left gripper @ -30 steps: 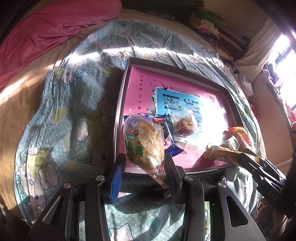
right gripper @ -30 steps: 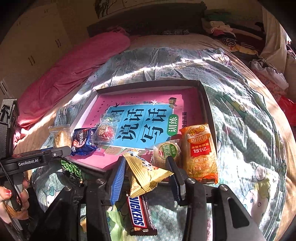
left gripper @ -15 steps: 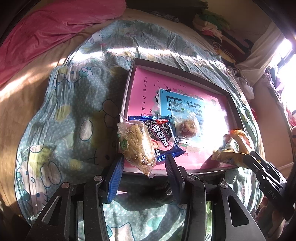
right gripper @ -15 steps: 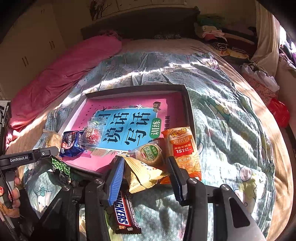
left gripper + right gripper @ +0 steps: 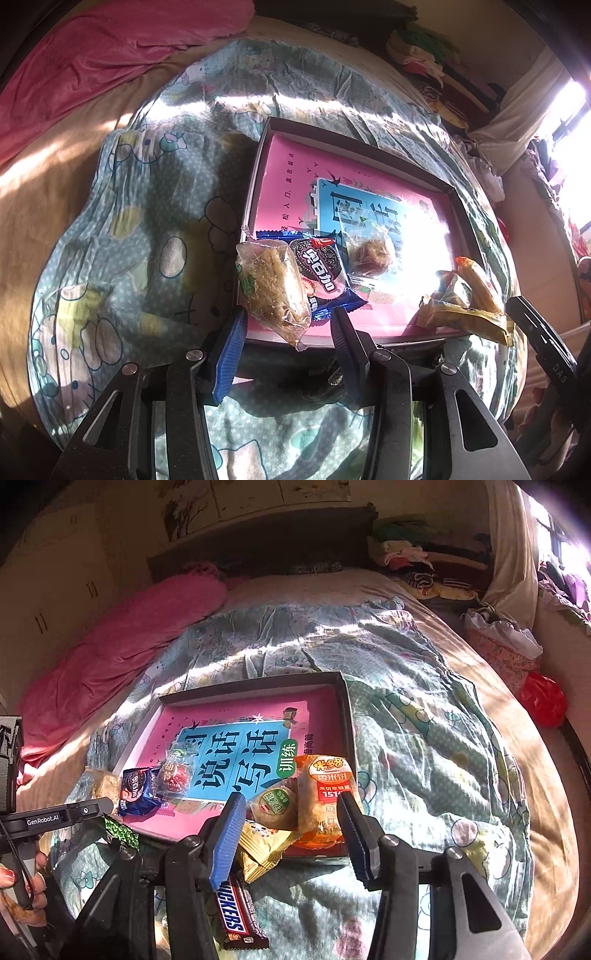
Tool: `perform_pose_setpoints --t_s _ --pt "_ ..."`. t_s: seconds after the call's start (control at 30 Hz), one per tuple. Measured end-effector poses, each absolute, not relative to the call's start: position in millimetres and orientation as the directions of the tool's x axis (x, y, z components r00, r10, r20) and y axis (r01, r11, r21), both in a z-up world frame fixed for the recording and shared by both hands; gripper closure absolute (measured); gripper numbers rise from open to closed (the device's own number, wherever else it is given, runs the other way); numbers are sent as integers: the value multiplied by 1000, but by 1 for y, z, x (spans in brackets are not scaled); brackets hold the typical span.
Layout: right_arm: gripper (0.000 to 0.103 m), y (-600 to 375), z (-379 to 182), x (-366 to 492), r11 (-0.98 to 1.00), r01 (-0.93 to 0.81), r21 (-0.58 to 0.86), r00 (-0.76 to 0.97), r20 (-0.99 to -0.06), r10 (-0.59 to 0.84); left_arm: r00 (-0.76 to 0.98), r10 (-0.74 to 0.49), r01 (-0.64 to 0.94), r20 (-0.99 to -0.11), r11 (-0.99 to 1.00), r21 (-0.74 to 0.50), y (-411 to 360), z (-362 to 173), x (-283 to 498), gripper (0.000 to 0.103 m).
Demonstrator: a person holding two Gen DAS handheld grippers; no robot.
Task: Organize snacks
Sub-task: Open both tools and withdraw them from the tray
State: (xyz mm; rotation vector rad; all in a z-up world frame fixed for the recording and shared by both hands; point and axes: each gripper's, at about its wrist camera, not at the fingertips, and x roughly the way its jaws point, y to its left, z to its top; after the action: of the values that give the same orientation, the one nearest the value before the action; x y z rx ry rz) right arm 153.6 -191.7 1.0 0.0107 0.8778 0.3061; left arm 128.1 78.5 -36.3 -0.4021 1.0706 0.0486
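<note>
Shallow dark box (image 5: 341, 686) lies on the patterned quilt (image 5: 424, 720), a pink and blue book cover (image 5: 236, 746) lining its floor.

Left gripper (image 5: 288, 328): jaws apart, nothing pressed between the pads. The clear-wrapped flaky pastry (image 5: 273, 291) lies just ahead of the tips, at the box's 7 o'clock corner, overlapping the rim. Touching it at its 2 o'clock: blue cookie packet (image 5: 321, 269), then a clear-wrapped round cake (image 5: 369, 253).

Right gripper (image 5: 291, 810): jaws opening, pads clear of everything. The yellow packet (image 5: 264, 843) sits between the tips, half over the box's near rim (not gripped). Orange rice-cracker pack (image 5: 325, 794) and green-label round cake (image 5: 277, 803) lie at the 5 o'clock corner. A Snickers bar (image 5: 236, 912) rests on the quilt below.
</note>
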Motion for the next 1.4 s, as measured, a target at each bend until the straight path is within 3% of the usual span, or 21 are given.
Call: perform_pose_setpoints --t_s 0.53,1.1,1.4 --pt "52 -181 -6 118 937 -339 87 557 -784 275 498 -174 -236 -850 916 -325 84 -30 121 49" --pt "52 -194 -13 139 966 -249 71 564 -800 204 527 -181 -241 -831 905 -350 92 -19 110 48" --pt "52 -198 -4 135 965 -247 84 585 -781 218 536 -191 -202 -822 917 -345 80 -8 108 38"
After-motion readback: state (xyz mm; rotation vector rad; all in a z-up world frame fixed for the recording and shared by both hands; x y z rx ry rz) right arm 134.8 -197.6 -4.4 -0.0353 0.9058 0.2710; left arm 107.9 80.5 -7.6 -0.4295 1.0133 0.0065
